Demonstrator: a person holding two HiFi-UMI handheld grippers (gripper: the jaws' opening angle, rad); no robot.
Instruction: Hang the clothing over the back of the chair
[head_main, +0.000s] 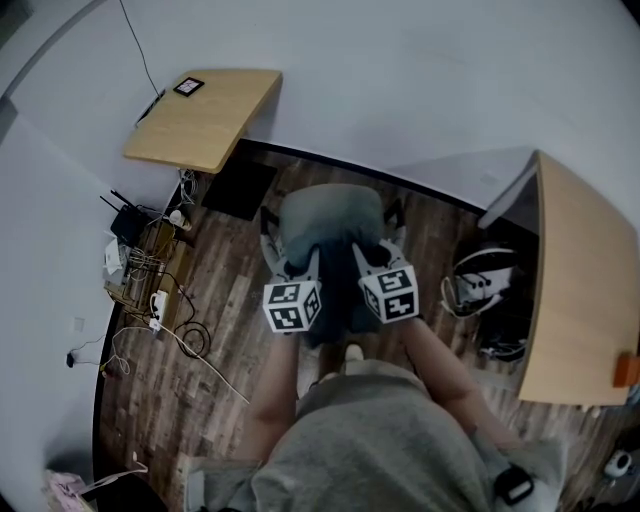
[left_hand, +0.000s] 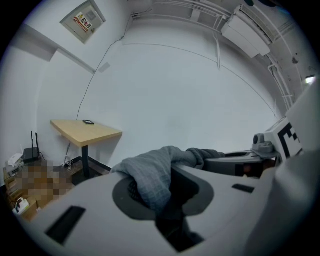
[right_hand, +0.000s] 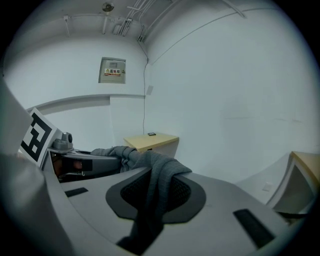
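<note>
Since left claw (head_main: 285, 265) and right claw (head_main: 372, 258) each clamp just a thin fold of clothing (head_main: 330, 225), stretched between and ahead of them above the chair (head_main: 397, 214), a fold may slip. Releasing off-centre lets it slide off the back, which is hidden underneath, so aiming is blind.

The person leans over with both forearms stretched forward, the left arm (head_main: 268, 400) and the right arm (head_main: 445, 365) running nearly parallel. Each arm ends in a gripper, and the two sit side by side, close together, both tipped a little below level. The left gripper (head_main: 288, 262) has its jaws nearly together, pinching a fold of grey cloth (left_hand: 150, 175). The right gripper (head_main: 375, 256) pinches the same cloth in the same way.
</note>
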